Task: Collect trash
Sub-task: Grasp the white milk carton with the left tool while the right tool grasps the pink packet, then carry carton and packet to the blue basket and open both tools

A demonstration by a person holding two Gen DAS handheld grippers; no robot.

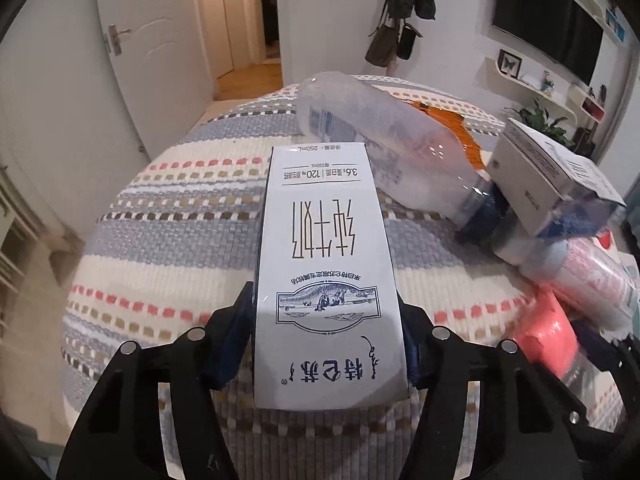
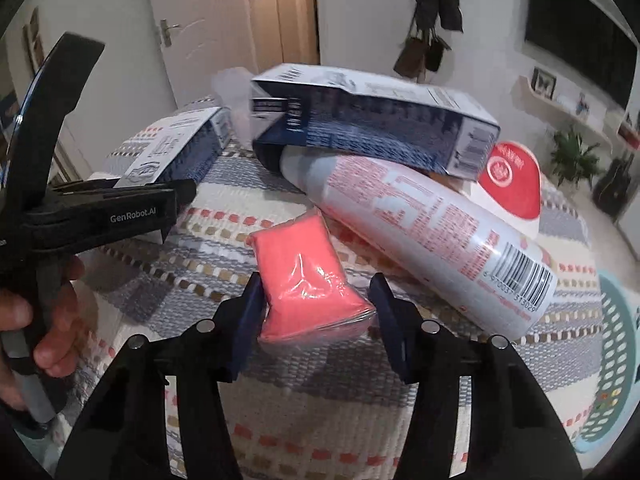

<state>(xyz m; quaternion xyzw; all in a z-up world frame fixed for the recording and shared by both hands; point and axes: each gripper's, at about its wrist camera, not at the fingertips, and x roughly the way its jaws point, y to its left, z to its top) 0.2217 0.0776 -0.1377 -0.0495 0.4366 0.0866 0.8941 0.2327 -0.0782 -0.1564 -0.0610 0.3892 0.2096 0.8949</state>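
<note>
From the left wrist, the left gripper (image 1: 328,340) is clamping a white milk carton (image 1: 326,264) between its fingers, over a striped woven cloth (image 1: 180,232). Beyond it a clear plastic bottle (image 1: 380,140) is lying on its side — a second carton (image 1: 548,180) is resting by its cap end.

From the right wrist, the right gripper (image 2: 316,320) is straddling a pink wrapped packet (image 2: 304,280) — left finger touching, right finger just apart. A white spray can (image 2: 432,248) is lying under a blue carton (image 2: 372,120).
</note>
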